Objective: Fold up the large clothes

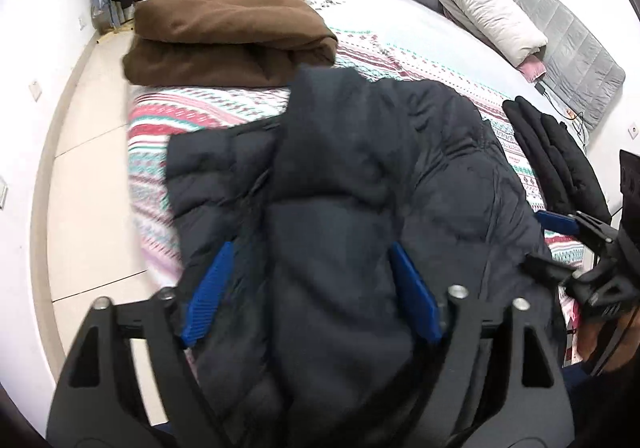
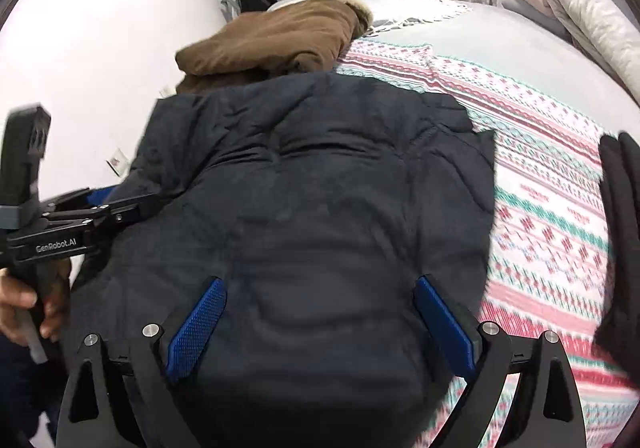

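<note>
Navy quilted fabric fills the middle of both views: a large dark puffer jacket [image 1: 360, 188] lies bunched on the bed's patterned pink, white and teal cover [image 1: 224, 108], its near hem running under the cameras at 6 o'clock. In the left wrist view the left gripper [image 1: 312, 300] hangs over the jacket with its blue pads [image 1: 206, 300] spread wide; the padded cloth sits between them, and neither pad visibly presses on it. The right gripper [image 2: 320, 328] stands likewise above the jacket's lower back, jaws wide apart, nothing clamped.

At 12 o'clock a folded brown fleece garment [image 1: 228, 40] lies just beyond the jacket's far edge, close to or touching it. At 3 o'clock in the left view a folded black garment [image 1: 556, 160] rests by the bed's right edge, apart from the jacket, with a strip of bare cover between. Open cover stretches toward 1 o'clock up to the grey-white pillows [image 1: 480, 4]. The bed's left edge at 9 o'clock drops to pale floor tiles [image 1: 88, 168].
</note>
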The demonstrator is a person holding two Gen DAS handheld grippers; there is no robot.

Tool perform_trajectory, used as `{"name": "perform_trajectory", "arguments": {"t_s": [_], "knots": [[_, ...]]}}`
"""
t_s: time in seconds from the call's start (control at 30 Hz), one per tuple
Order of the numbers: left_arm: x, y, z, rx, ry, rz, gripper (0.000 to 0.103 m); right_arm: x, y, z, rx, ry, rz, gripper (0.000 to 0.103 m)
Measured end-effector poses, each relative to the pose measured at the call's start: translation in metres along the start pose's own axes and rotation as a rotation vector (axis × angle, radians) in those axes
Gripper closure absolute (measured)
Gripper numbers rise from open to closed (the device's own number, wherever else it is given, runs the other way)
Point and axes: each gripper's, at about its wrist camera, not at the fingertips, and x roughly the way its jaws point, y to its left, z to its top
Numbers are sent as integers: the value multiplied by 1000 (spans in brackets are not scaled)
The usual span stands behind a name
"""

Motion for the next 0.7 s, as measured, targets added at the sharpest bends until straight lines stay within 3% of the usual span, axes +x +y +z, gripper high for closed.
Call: {"name": "perform_trajectory", "arguments": {"t_s": [0.23,0.3,0.37,0.53,0.7], "knots": [[-16,21,-19,-43,6,-63,18,-28,-34,-38,168,24,147,7],[-17,24,-26,-55,13,-51,9,-30,-46,-51,228,29,177,7],[-13,25,-32,-66,31,-59,7,-25,-56,-63,292,52,210,7],[4,46,-49,-213,135,-211,6,-16,-75,-83,451,79,339,7],[13,66,-57,-337,203,-358,6,-10,-83,-96,525,91,439,6]]}}
